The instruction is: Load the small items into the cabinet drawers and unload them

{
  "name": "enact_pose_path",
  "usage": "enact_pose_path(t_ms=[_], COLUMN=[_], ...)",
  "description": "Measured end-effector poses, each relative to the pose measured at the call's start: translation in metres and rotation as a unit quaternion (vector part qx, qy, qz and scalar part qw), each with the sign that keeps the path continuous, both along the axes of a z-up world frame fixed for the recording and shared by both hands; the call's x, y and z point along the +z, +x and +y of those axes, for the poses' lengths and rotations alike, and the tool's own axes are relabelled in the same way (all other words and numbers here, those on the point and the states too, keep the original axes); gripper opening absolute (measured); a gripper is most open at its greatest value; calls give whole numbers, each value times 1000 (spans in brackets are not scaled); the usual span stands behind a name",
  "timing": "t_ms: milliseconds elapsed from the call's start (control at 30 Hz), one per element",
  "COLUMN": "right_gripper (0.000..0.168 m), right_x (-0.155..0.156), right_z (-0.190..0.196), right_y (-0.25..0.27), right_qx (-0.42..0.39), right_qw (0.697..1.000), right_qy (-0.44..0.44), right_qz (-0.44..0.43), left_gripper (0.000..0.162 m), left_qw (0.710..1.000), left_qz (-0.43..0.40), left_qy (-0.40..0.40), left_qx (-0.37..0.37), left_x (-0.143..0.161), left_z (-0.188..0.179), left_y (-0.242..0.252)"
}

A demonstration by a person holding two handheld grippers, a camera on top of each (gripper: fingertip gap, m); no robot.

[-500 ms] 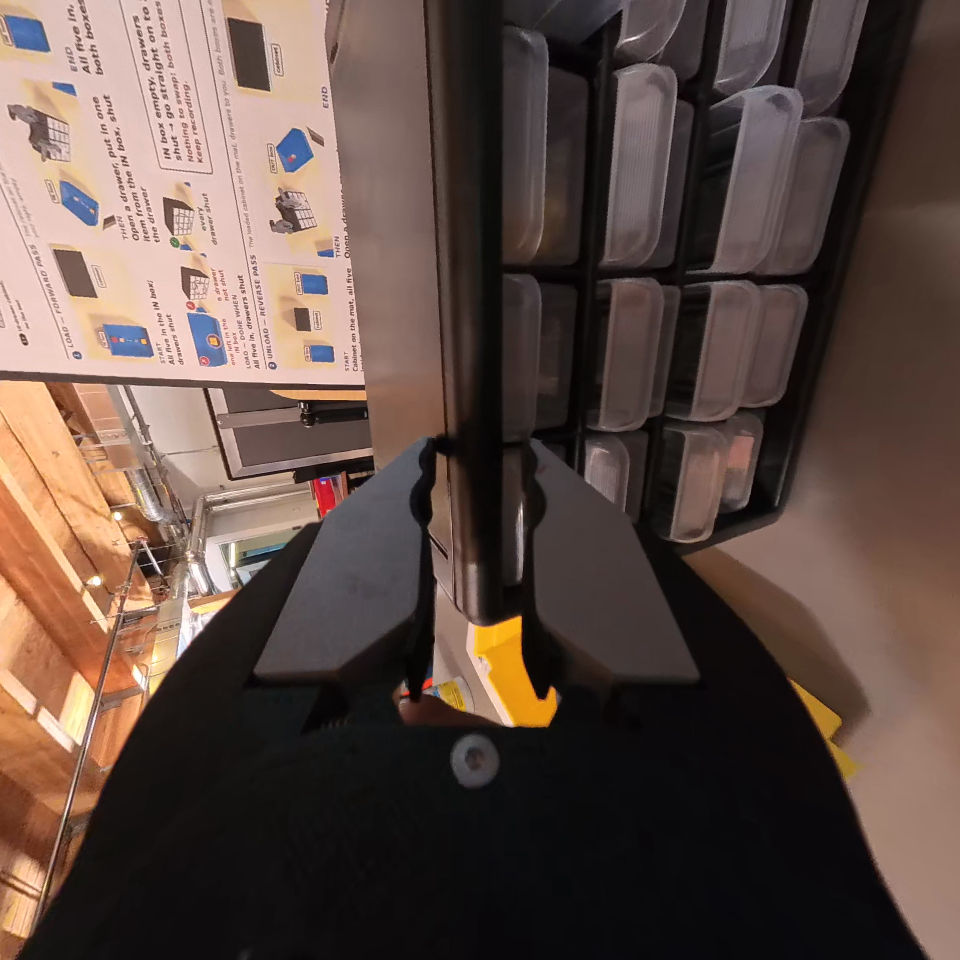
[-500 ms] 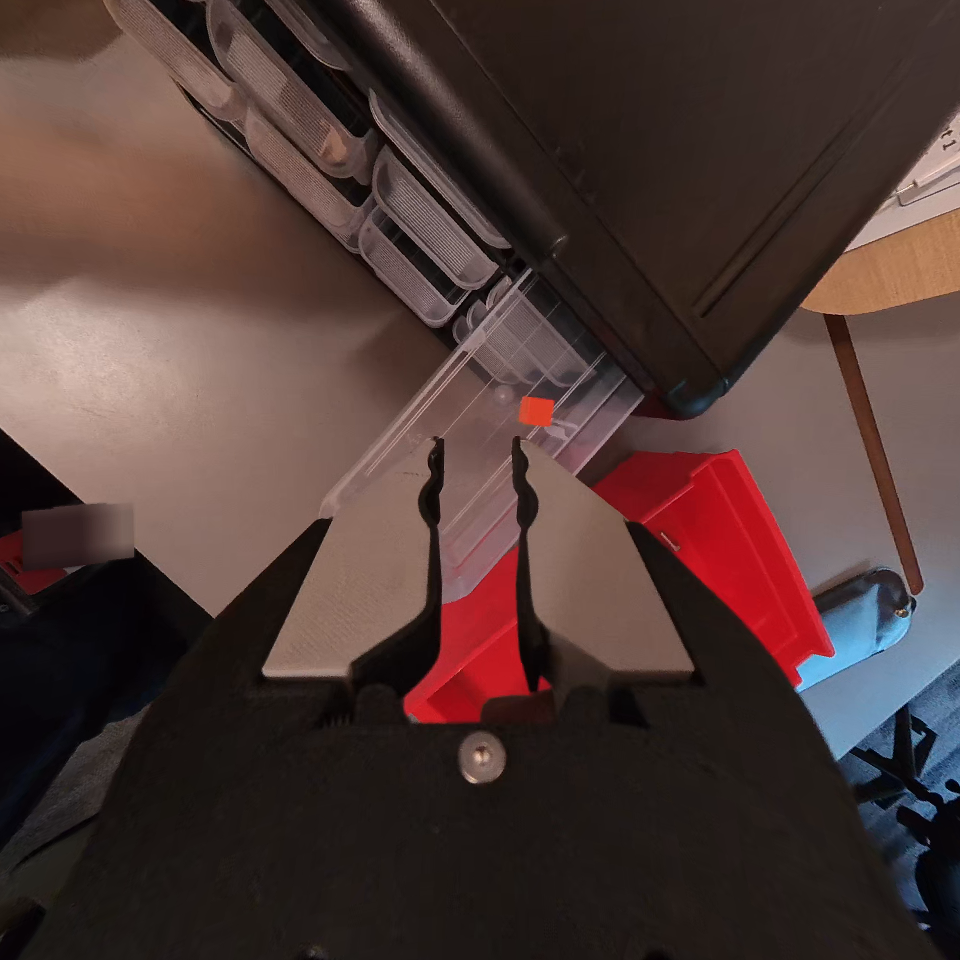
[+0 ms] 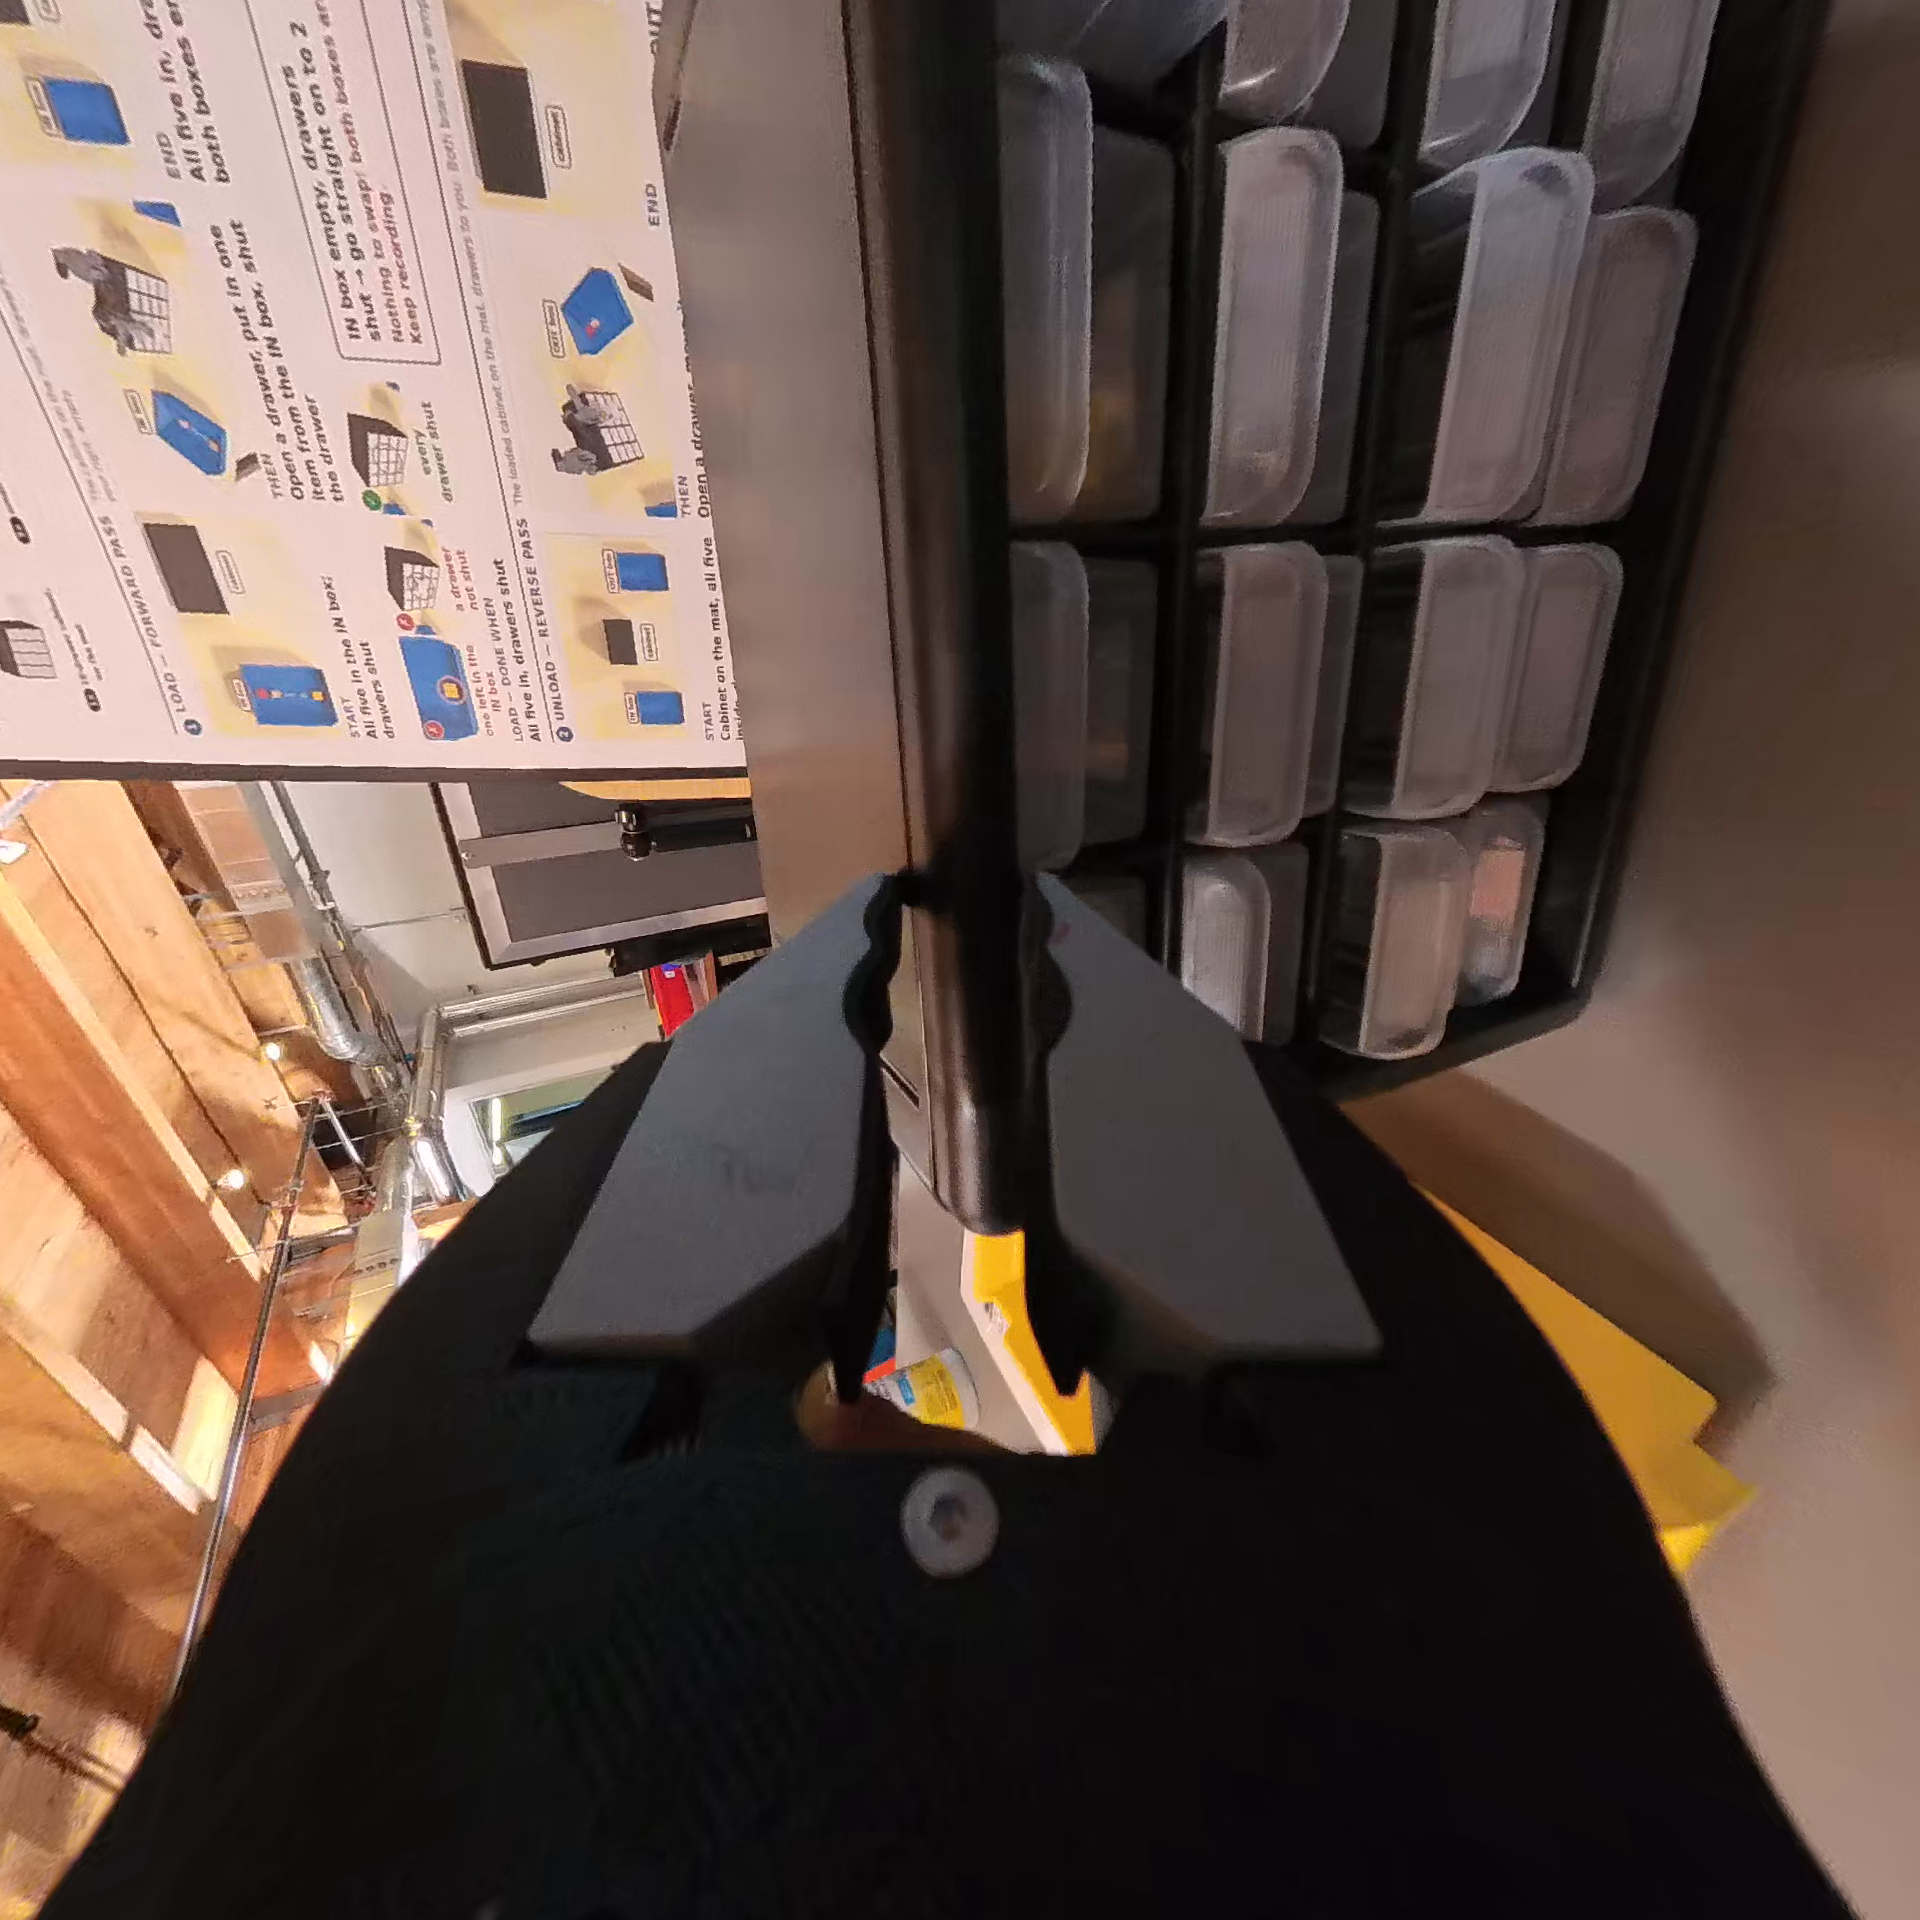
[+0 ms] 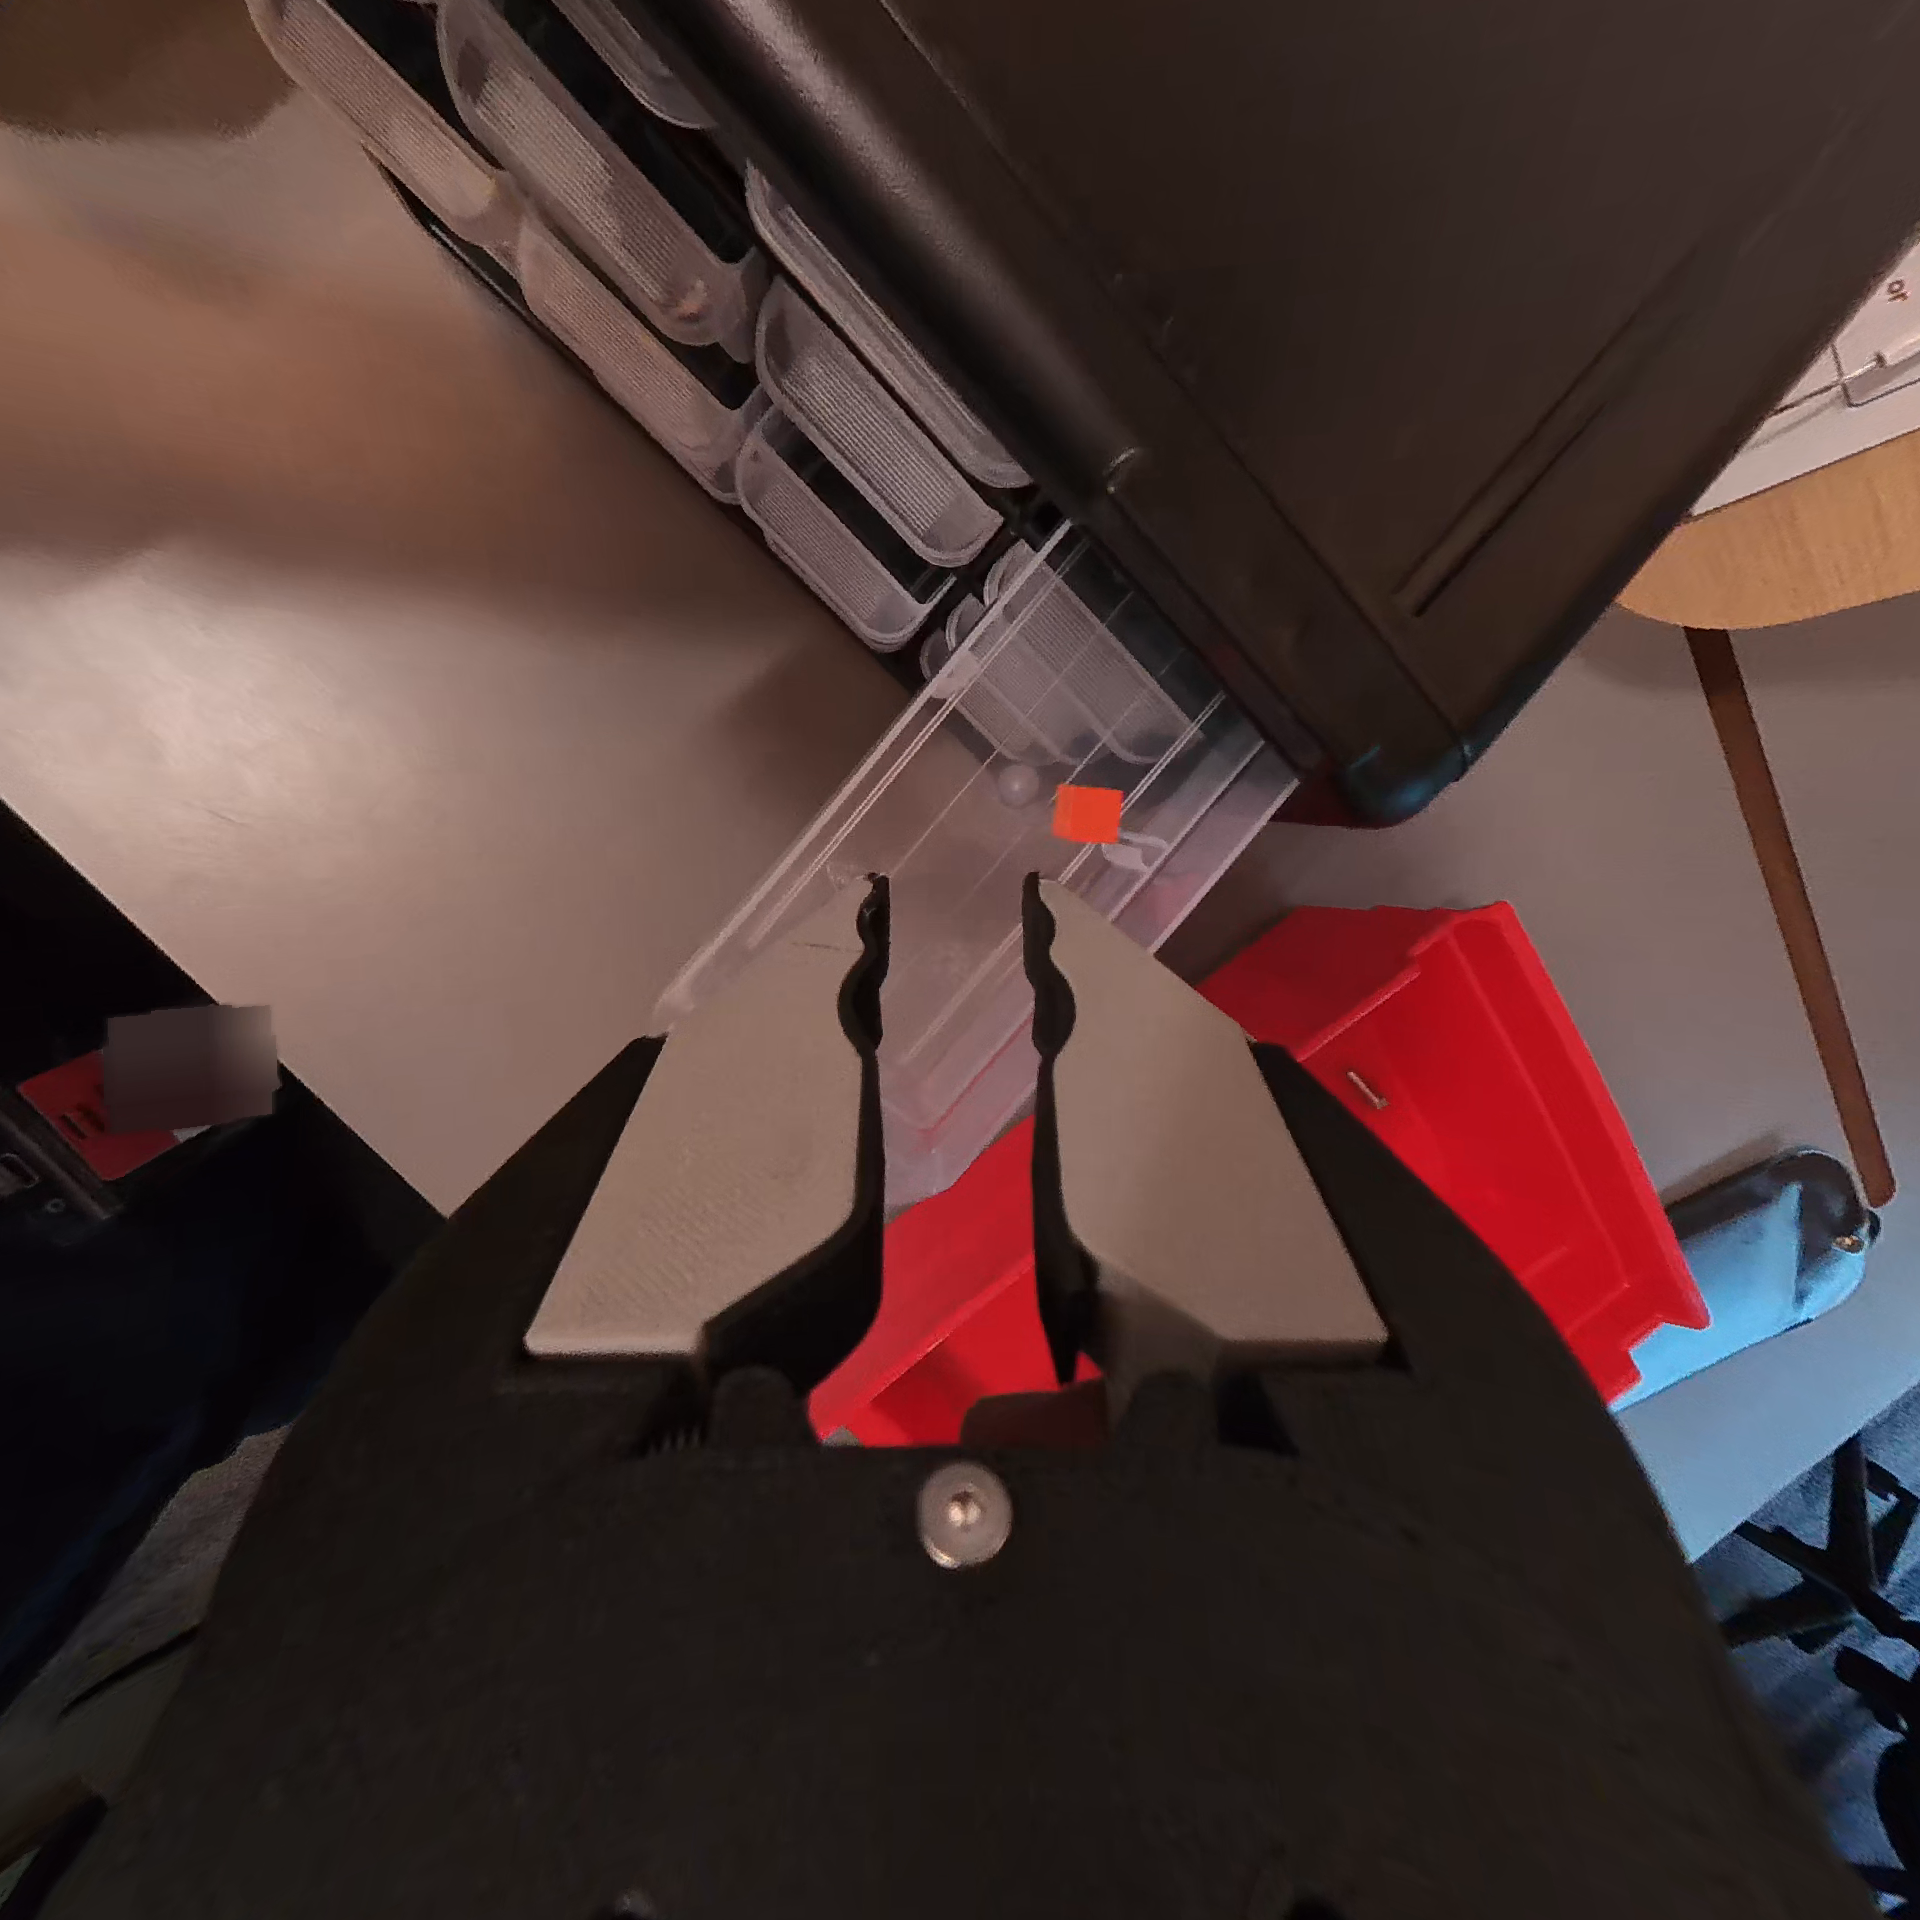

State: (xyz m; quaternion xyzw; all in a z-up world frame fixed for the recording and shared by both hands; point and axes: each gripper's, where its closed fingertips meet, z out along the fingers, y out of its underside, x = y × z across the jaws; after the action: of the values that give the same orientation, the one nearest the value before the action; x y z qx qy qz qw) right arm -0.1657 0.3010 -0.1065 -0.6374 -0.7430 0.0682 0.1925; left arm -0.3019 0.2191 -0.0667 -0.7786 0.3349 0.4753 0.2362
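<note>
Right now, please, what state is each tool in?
Left tool: closed on the cabinet's black edge.
Right tool: open, holding nothing, above the pulled-out drawer.

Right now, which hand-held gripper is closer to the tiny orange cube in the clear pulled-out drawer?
Right. The right hand-held gripper is open, its tips at the clear plastic drawer, just short of the small orange cube. The left hand-held gripper clamps the black cabinet's edge, away from that drawer.

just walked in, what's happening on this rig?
A person works two handheld grippers at a black drawer cabinet. The left gripper is clamped on the cabinet's edge, steadying it. The right gripper is open over a pulled-out clear drawer holding a small orange cube. A red bin sits alongside.
</note>
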Motion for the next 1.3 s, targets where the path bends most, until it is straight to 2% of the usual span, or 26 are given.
enact_pose_path(t_ms=[167,400,900,1100,1300], right_gripper=[24,24,27,26,32], right_x=[0,-1,-1,-1,1], right_z=[0,-7,-21,-25,-36], right_y=[0,3,5,3,1], right_qx=[-1,8,52,55,73], right_qw=[1000,1000,998,997,995], right_qy=[10,6,26,30,48], right_qz=[-5,-11,-39,-41,-53], left_gripper=[20,20,18,18,18], left_qw=[1000,998,968,959,952], left_qz=[20,35,88,104,96], left_qy=[5,-2,-36,-48,-41], left_qx=[-8,-55,-234,-260,-287], left_x=[0,0,0,0,0], left_z=[0,-5,-14,-18,-25], left_y=[1,2,3,3,1])
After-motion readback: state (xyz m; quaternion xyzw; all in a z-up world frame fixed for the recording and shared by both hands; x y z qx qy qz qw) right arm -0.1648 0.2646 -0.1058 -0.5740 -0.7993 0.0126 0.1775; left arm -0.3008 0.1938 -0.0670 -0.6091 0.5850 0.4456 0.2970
